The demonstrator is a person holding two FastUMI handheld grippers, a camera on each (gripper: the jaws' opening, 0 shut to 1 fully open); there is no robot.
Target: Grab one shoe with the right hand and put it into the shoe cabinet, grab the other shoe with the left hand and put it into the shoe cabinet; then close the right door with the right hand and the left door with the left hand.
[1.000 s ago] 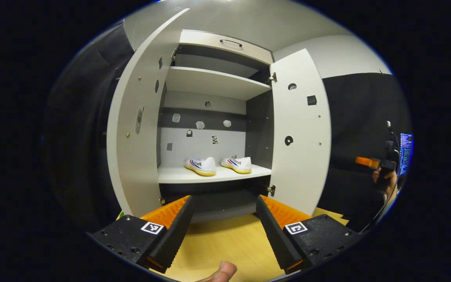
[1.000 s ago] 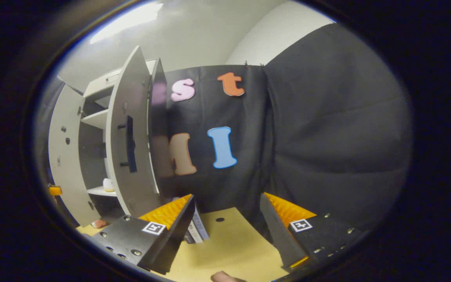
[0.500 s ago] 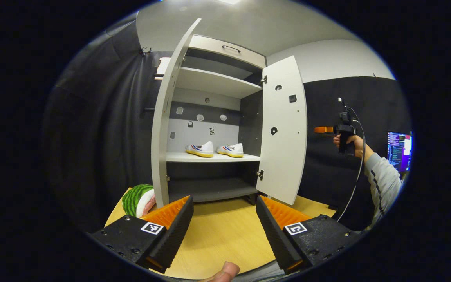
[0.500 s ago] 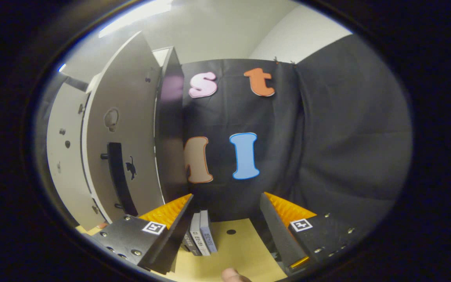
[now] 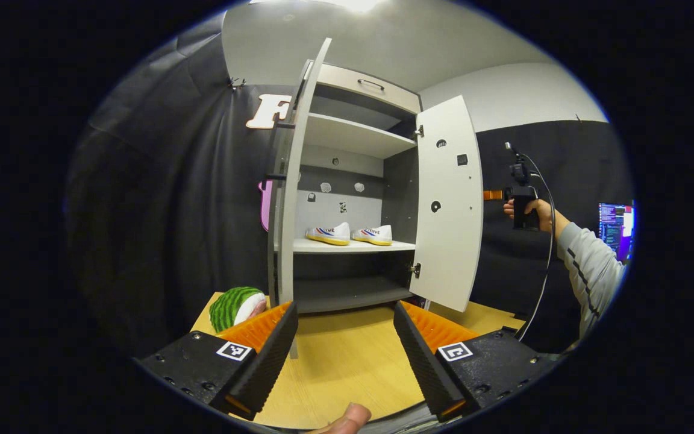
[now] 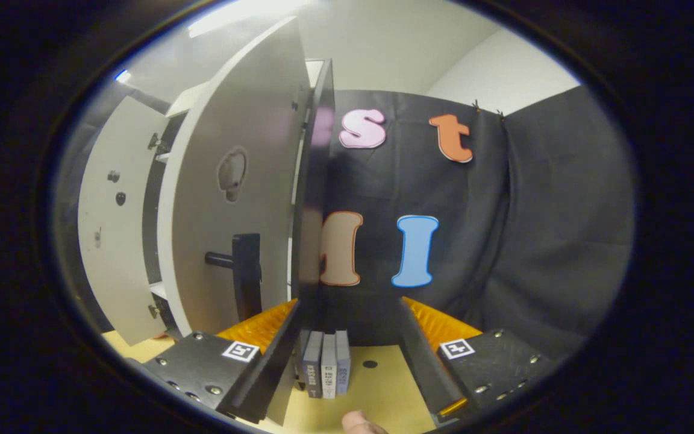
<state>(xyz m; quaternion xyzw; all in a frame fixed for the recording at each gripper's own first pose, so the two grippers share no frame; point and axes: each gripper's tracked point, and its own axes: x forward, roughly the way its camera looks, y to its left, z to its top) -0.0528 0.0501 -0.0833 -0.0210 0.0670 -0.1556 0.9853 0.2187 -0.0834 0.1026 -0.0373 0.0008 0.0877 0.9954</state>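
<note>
Two white shoes stand side by side on the middle shelf of the white shoe cabinet. Both doors are open: the left door is seen edge-on, the right door swings out toward me. My left gripper is open and empty, well back from the cabinet over the wooden table. A hand holds my right gripper behind the right door. In the right gripper view, that gripper is open and empty, close to the right door's outer face and its black handle.
A watermelon-slice toy lies on the table left of the cabinet. Three upright books stand against the cabinet's dark side panel. A lit monitor is at the far right. Wooden tabletop spreads before the cabinet.
My left gripper has pulled back from the cabinet and shifted left, so the left door now looks edge-on. My right gripper has moved closer to the right door's outer face.
</note>
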